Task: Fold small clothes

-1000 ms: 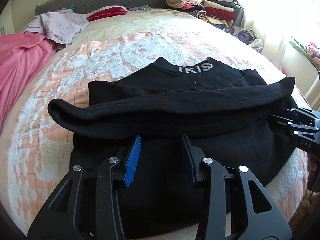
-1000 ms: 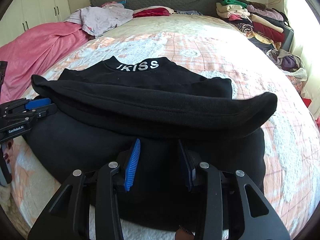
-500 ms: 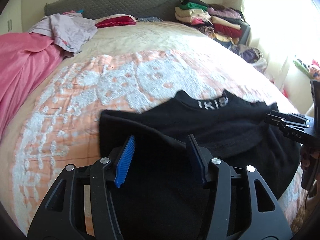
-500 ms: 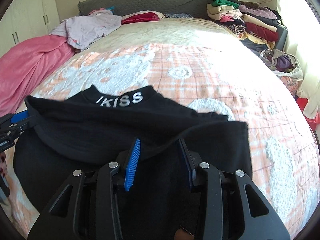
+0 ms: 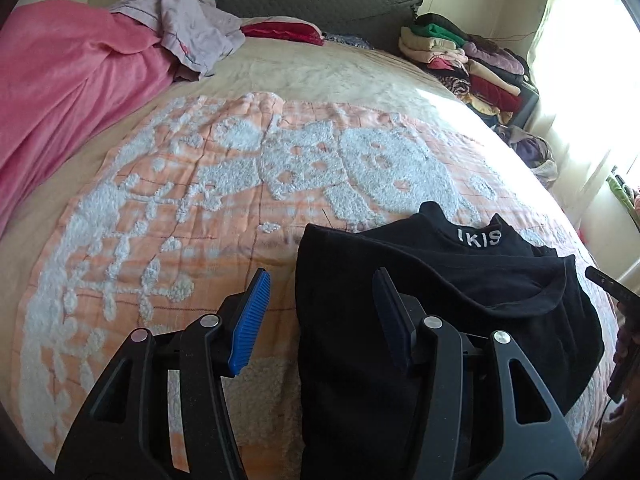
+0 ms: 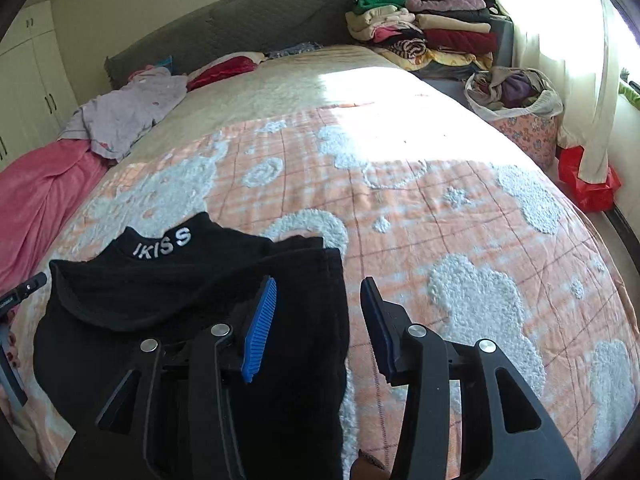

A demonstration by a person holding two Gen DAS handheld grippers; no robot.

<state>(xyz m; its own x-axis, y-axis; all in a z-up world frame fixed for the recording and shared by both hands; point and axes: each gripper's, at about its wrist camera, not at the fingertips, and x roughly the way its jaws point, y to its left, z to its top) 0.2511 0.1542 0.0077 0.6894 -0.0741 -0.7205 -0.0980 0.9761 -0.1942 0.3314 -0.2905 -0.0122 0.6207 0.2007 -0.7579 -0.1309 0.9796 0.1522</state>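
Left wrist view: my left gripper and right gripper, jaws released w/ nothing between, hover over folded black knit top on orange-white tufted bedspread.

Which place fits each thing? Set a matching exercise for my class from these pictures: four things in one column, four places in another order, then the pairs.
Things
1. black top
2. pink blanket
3. folded pile
4. red bag

Places
A. on the floor under the curtain
B. stacked beside the headboard
C. on the patterned bedspread, near both grippers
D. along the bed's far side, towards the wardrobe

Pairs: 1-C, 2-D, 3-B, 4-A
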